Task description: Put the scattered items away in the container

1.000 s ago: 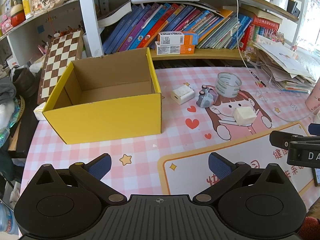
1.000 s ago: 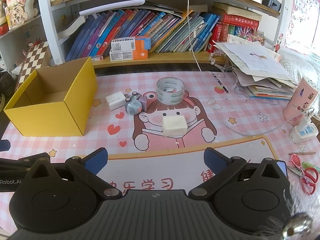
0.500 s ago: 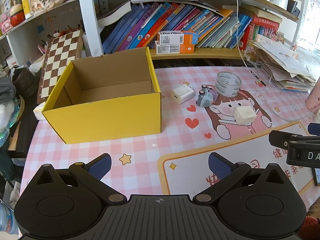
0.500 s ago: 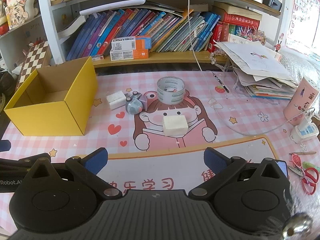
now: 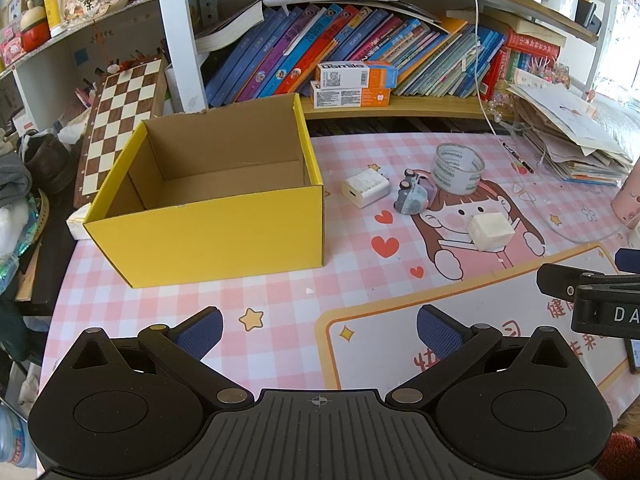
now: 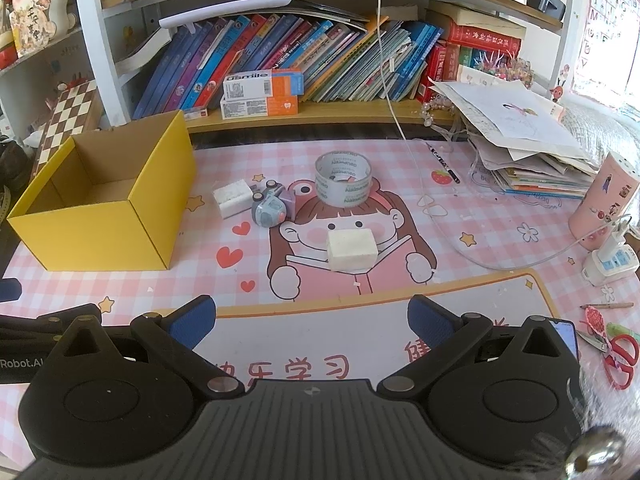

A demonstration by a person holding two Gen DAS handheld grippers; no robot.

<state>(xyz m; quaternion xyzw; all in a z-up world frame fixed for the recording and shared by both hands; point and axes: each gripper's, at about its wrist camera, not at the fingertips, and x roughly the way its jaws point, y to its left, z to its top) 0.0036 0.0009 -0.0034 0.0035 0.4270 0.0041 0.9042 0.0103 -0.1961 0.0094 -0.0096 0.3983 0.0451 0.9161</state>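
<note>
Both claws, left [image 5: 318, 326] and right [image 6: 312, 316], wide apart and empty, short of tape roll [image 6: 343, 178], toy car [image 6: 269, 208], yellow box [image 5: 208, 200].

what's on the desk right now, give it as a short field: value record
container: yellow box, open top, nothing seen inside
items on mat: white charger, toy car, tape roll, white block
item contact: toy car sits between charger and tape roll, touching unclear
left gripper: open, holds nothing
right gripper: open, holds nothing
progress: no item boxed yet
</note>
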